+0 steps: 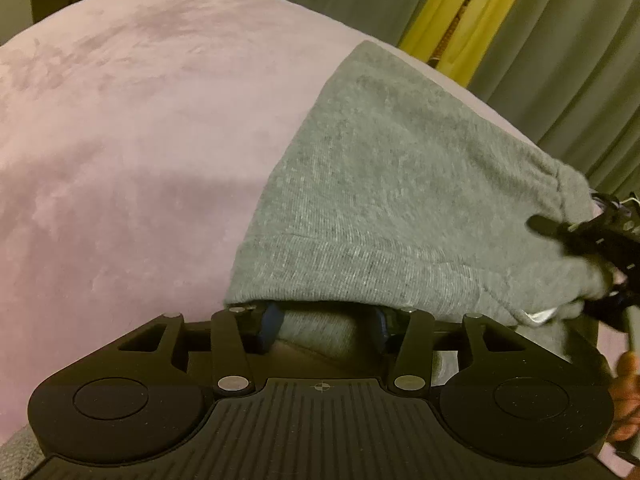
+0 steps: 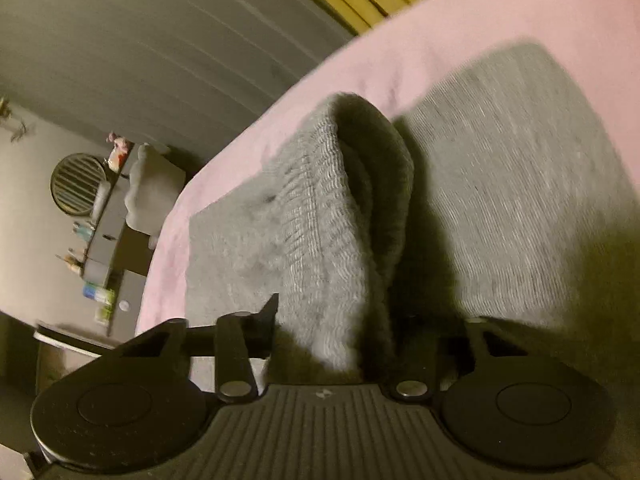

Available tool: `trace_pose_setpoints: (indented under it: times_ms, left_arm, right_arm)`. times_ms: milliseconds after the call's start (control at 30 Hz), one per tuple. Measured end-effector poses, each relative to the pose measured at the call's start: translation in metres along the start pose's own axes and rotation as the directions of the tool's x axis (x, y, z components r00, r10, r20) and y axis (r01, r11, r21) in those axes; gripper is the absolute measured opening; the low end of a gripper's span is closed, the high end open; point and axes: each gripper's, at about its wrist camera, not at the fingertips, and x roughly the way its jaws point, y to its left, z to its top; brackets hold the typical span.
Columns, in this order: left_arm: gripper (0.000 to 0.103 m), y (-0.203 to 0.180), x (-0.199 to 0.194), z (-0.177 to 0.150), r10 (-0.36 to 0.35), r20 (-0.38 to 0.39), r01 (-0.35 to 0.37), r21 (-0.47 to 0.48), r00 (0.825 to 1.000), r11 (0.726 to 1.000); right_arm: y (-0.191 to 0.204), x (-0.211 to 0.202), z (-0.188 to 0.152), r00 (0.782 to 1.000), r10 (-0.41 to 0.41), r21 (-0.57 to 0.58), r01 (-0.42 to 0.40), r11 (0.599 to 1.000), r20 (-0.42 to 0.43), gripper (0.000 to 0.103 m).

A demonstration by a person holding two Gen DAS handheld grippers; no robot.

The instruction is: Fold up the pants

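Left wrist: fingers [image 1: 276,324] spread wide under pants [image 1: 384,184].

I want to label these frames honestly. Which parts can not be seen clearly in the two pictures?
- Left claw tips, left view: the gray pants drape over them, so the grip is unclear.
- Right claw, left view: blurred and cut off by the right edge.
- Right claw's right finger, right view: lost in shadow beside the raised fold.
- Shelf items, right view: too small and blurred to name.

Pants [image 1: 392,184] on blanket [image 1: 132,140], curtain [image 1: 568,60] behind
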Motion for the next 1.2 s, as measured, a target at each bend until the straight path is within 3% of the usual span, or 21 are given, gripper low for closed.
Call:
trace_pose_setpoints:
  times_ms: [367, 433, 467, 600, 667, 767, 833, 867, 900, 967, 1067, 1133, 1200]
  left_arm:
    - [0.052, -0.006, -0.008, -0.005, -0.004, 0.034, 0.002, 0.049, 0.999, 0.999]
    - [0.049, -0.007, -0.013, -0.006, -0.010, 0.059, 0.007, 0.051, 0.998, 0.999]
    - [0.043, -0.006, -0.016, -0.007, -0.014, 0.075, 0.011, 0.050, 0.997, 0.999]
    - [0.043, -0.006, -0.027, -0.010, -0.089, 0.126, 0.080, 0.073, 0.988, 0.994]
    - [0.043, -0.006, -0.030, -0.010, -0.137, 0.129, 0.127, 0.087, 0.982, 0.988]
    - [0.049, -0.004, -0.034, -0.010, -0.223, 0.096, 0.213, 0.107, 0.970, 0.971]
    - [0.057, 0.003, -0.048, -0.012, -0.330, 0.116, 0.317, 0.114, 0.937, 0.942]
    - [0.073, 0.008, -0.057, -0.013, -0.390, 0.142, 0.378, 0.110, 0.910, 0.919]
    - [0.085, 0.013, -0.064, -0.013, -0.418, 0.176, 0.407, 0.097, 0.891, 0.908]
    - [0.087, 0.015, -0.074, -0.010, -0.402, 0.261, 0.395, 0.083, 0.878, 0.915]
    - [0.089, -0.001, -0.076, 0.006, -0.306, 0.306, 0.281, 0.123, 0.902, 0.952]
    - [0.092, -0.019, -0.065, 0.012, -0.231, 0.280, 0.197, 0.147, 0.932, 0.969]
    - [0.092, -0.035, -0.043, 0.013, -0.174, 0.259, 0.131, 0.174, 0.950, 0.976]
  right_arm:
    - [0.059, -0.081, 0.001, 0.979, 0.136, -0.056, -0.129, 0.990, 0.151, 0.037]
    - [0.058, -0.092, 0.002, 0.976, 0.142, -0.046, -0.136, 0.990, 0.163, 0.037]
    - [0.059, -0.096, 0.003, 0.975, 0.146, -0.044, -0.141, 0.989, 0.168, 0.037]
    - [0.053, -0.114, -0.003, 0.970, 0.133, -0.046, -0.126, 0.991, 0.206, 0.037]
    - [0.044, -0.119, -0.005, 0.971, 0.083, -0.061, -0.071, 0.996, 0.226, 0.039]
    - [0.021, -0.124, -0.007, 0.971, -0.082, -0.032, 0.092, 0.995, 0.225, 0.049]
    - [0.009, -0.129, -0.010, 0.947, -0.229, -0.017, 0.239, 0.971, 0.227, 0.061]
    - [0.005, -0.133, -0.013, 0.928, -0.287, -0.022, 0.300, 0.954, 0.237, 0.065]
    - [0.003, -0.137, -0.016, 0.919, -0.307, -0.027, 0.324, 0.946, 0.249, 0.070]
    - [0.002, -0.141, -0.021, 0.918, -0.303, -0.050, 0.325, 0.944, 0.255, 0.072]
    - [0.013, -0.134, -0.022, 0.923, -0.273, -0.125, 0.315, 0.941, 0.270, 0.072]
    - [0.030, -0.127, -0.024, 0.920, -0.251, -0.201, 0.319, 0.926, 0.303, 0.072]
    - [0.047, -0.113, -0.028, 0.912, -0.227, -0.289, 0.332, 0.898, 0.342, 0.068]
